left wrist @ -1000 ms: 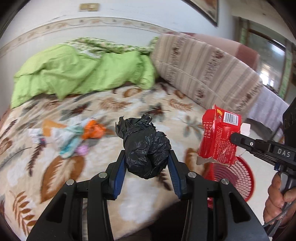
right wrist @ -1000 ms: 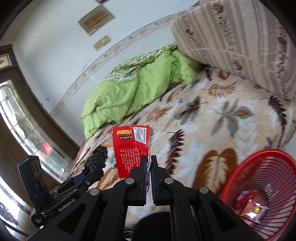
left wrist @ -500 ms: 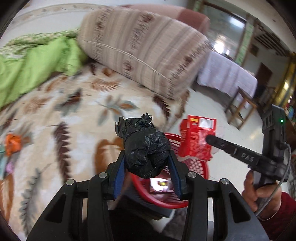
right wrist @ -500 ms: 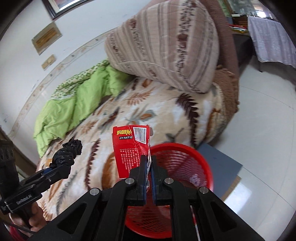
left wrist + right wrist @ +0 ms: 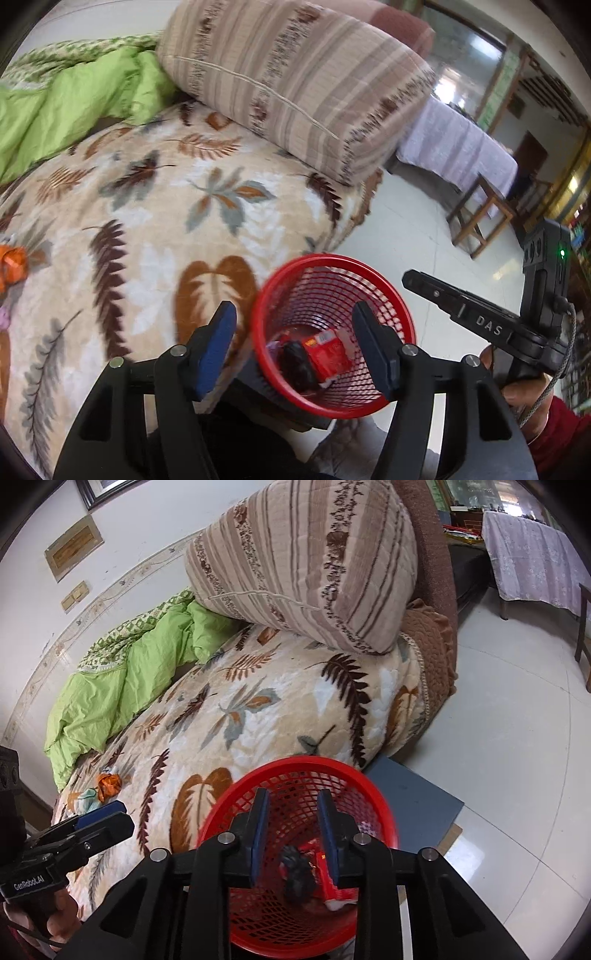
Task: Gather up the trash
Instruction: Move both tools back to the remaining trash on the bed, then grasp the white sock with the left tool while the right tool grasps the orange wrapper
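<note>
Red basket [image 5: 373,794] rim beneath both parted hand-held grippers, contents blurred.

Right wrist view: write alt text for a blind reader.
Open right tongs hover over a red mesh basket holding a black bag wad and a red carton. Behind it, a leaf-print bed bears a striped pillow and more scraps.
</note>
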### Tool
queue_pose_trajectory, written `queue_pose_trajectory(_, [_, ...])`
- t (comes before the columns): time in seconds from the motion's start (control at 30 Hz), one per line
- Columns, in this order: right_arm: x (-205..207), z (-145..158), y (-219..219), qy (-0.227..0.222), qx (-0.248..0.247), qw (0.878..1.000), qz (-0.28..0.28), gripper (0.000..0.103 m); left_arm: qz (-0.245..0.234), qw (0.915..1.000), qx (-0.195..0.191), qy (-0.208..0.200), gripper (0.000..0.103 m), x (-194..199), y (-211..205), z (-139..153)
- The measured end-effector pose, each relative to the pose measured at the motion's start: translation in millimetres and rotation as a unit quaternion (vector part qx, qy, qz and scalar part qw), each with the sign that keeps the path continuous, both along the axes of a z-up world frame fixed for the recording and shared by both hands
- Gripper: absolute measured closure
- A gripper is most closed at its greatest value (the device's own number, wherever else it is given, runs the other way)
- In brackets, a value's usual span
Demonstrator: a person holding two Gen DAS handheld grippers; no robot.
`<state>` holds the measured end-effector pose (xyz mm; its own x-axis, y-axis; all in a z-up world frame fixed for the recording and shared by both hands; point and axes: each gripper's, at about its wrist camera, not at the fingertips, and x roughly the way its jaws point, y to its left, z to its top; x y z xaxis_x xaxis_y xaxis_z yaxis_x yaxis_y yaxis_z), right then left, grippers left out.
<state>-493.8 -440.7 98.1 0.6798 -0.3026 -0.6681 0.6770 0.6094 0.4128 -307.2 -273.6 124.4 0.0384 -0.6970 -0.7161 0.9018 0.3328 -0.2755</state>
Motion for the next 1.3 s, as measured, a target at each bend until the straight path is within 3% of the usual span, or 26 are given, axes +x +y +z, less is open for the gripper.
queue_pose_trajectory(0.33, [85, 12, 57, -0.020, 0.002, 0.992, 0.128, 0.073, 0.101, 0.9946, -0.012, -0.022, 0.039, 56, 71, 7])
queue_pose_trajectory(0.47, [122, 20, 83, -0.030, -0.008, 0.984, 0.174, 0.062, 0.142, 0.9895, -0.013, -0.024, 0.039, 81, 105, 6])
queue_pose_trajectory(0.63, [165, 24, 116, -0.030, -0.015, 0.973, 0.227, 0.061, 0.197, 0.9800, -0.016, -0.026, 0.039, 113, 145, 2])
queue_pose_trajectory(0.83, [209, 19, 146, -0.017, -0.018, 0.962, 0.273, 0.060, 0.280, 0.9595, -0.020, -0.025, 0.039, 161, 200, -3])
queue_pose_trajectory(1.1, [252, 17, 168, -0.024, -0.009, 0.953, 0.302, 0.056, 0.398, 0.9175, -0.009, 0.000, 0.037, 255, 248, -30])
queue_pose_trajectory(1.3, [279, 5, 176, -0.010, -0.002, 0.948, 0.319, 0.055, 0.424, 0.9035, -0.008, 0.059, 0.036, 313, 238, -65])
